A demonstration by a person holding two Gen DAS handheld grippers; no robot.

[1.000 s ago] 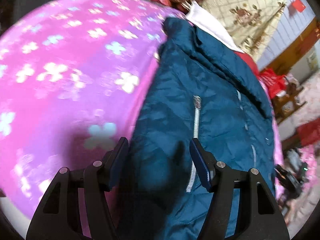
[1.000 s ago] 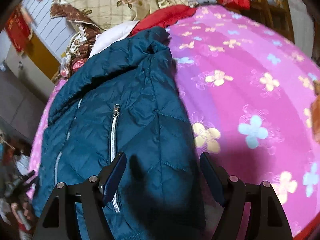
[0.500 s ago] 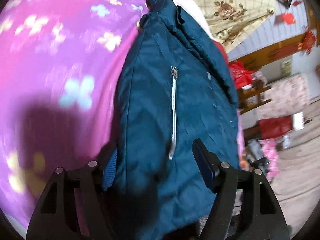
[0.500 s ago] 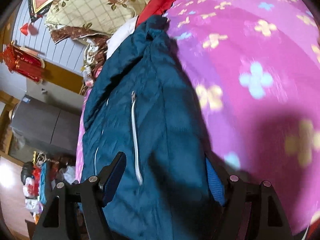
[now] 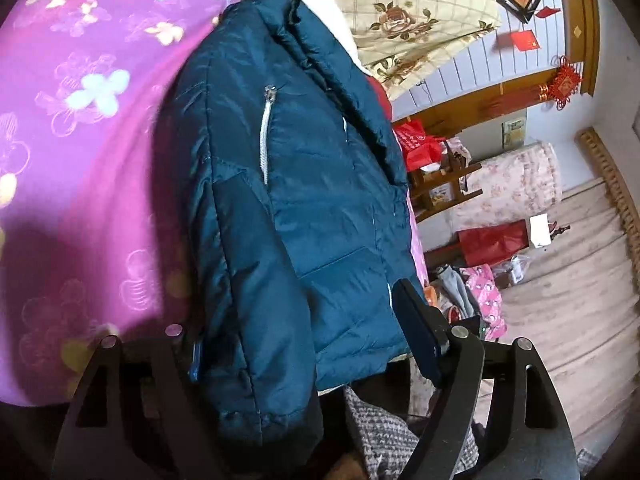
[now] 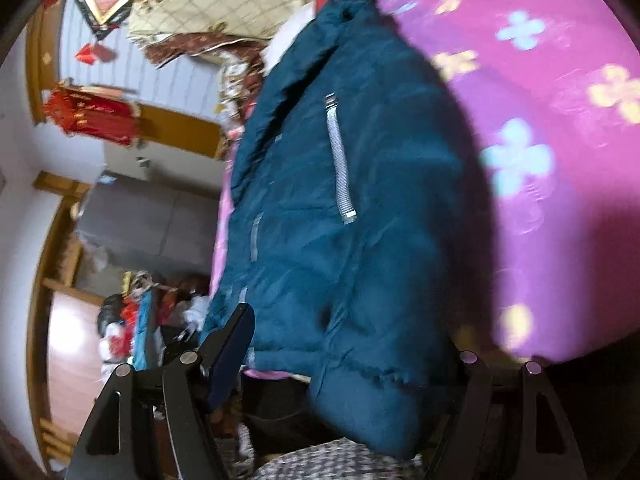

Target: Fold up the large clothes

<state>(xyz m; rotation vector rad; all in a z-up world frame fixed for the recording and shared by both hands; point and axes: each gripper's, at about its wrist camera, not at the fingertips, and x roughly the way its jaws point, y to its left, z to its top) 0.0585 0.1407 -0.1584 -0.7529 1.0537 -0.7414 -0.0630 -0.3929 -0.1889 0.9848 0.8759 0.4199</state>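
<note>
while the teal padded jacket (image 5: pixel 320 200) fills the middle of both wrist views, its far collar end lies toward the top of each frame on the purple flowered bedspread (image 5: pixel 80 140), and its near hem hangs at the bottom between the fingers. in the left wrist view the left gripper (image 5: pixel 304 340) straddles the hem: the right-hand pad stands clear at lower right, beside the cloth, while the left-hand pad is mostly buried under a fold. the jaws look spread wide around the fabric, not pinched on it. in the right wrist view the right gripper (image 6: pixel 348 344) does the same from the other corner, one pad showing at lower left, the other hidden behind the bulging hem, so it too reads as open around the jacket.

both claws probably sit at the two hem corners so the bottom edge can be taken evenly and carried up toward the collar. a silver pocket zip (image 5: pixel 265 136) runs down the middle of the frame. a cream floral quilt (image 5: pixel 408 20) lies piled at the top, beyond the collar.
</note>
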